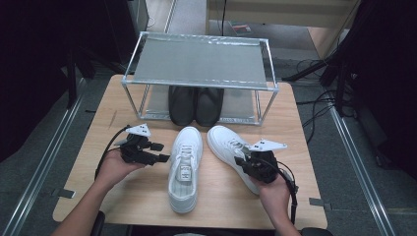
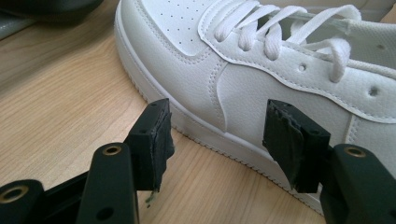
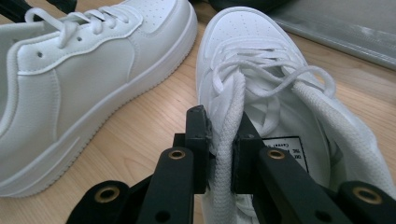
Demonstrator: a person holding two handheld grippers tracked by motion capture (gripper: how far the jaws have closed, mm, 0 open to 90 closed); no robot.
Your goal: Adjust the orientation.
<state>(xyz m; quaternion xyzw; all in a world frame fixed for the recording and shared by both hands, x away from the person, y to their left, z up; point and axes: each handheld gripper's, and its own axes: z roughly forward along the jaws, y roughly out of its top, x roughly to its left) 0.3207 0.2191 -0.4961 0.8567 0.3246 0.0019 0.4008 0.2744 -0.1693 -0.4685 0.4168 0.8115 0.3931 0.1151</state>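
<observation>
A: How is the right tool [image 3: 219, 149] seen in the right gripper view?

B: Its jaws are closed on a white lace [image 3: 229, 135] of the right-hand sneaker [image 1: 231, 147], which is found right of centre in the high view, on the wooden surface [image 1: 142, 196].

A: And the left tool [image 2: 219, 135]?

B: Its jaws are held wide apart, just beside the side wall of the other white sneaker [image 1: 185, 167] at the middle of the frame; nothing is gripped. A pair of black shoes [image 1: 195, 104] is seen under the metal rack [image 1: 199, 61] at the upper centre.
</observation>
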